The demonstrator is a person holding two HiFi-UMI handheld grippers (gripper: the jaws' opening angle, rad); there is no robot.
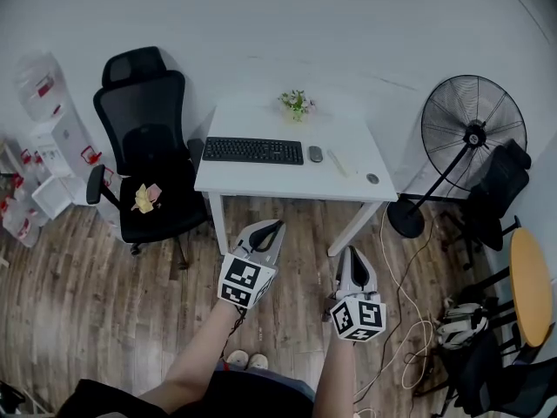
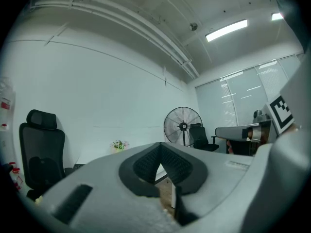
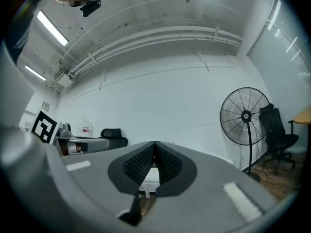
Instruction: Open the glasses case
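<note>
White desk [image 1: 261, 178] with keyboard [image 1: 252, 151], left gripper [image 1: 275, 225], right gripper [image 1: 351, 252] (both closed, empty)

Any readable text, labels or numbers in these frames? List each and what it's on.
No text reads in any view.
Left cube, right cube: black-and-white square patterns only, no letters.
Boxes, red labels: too small to read.
Keyboard, keys: too small to read.
Container, red label: blurred.
</note>
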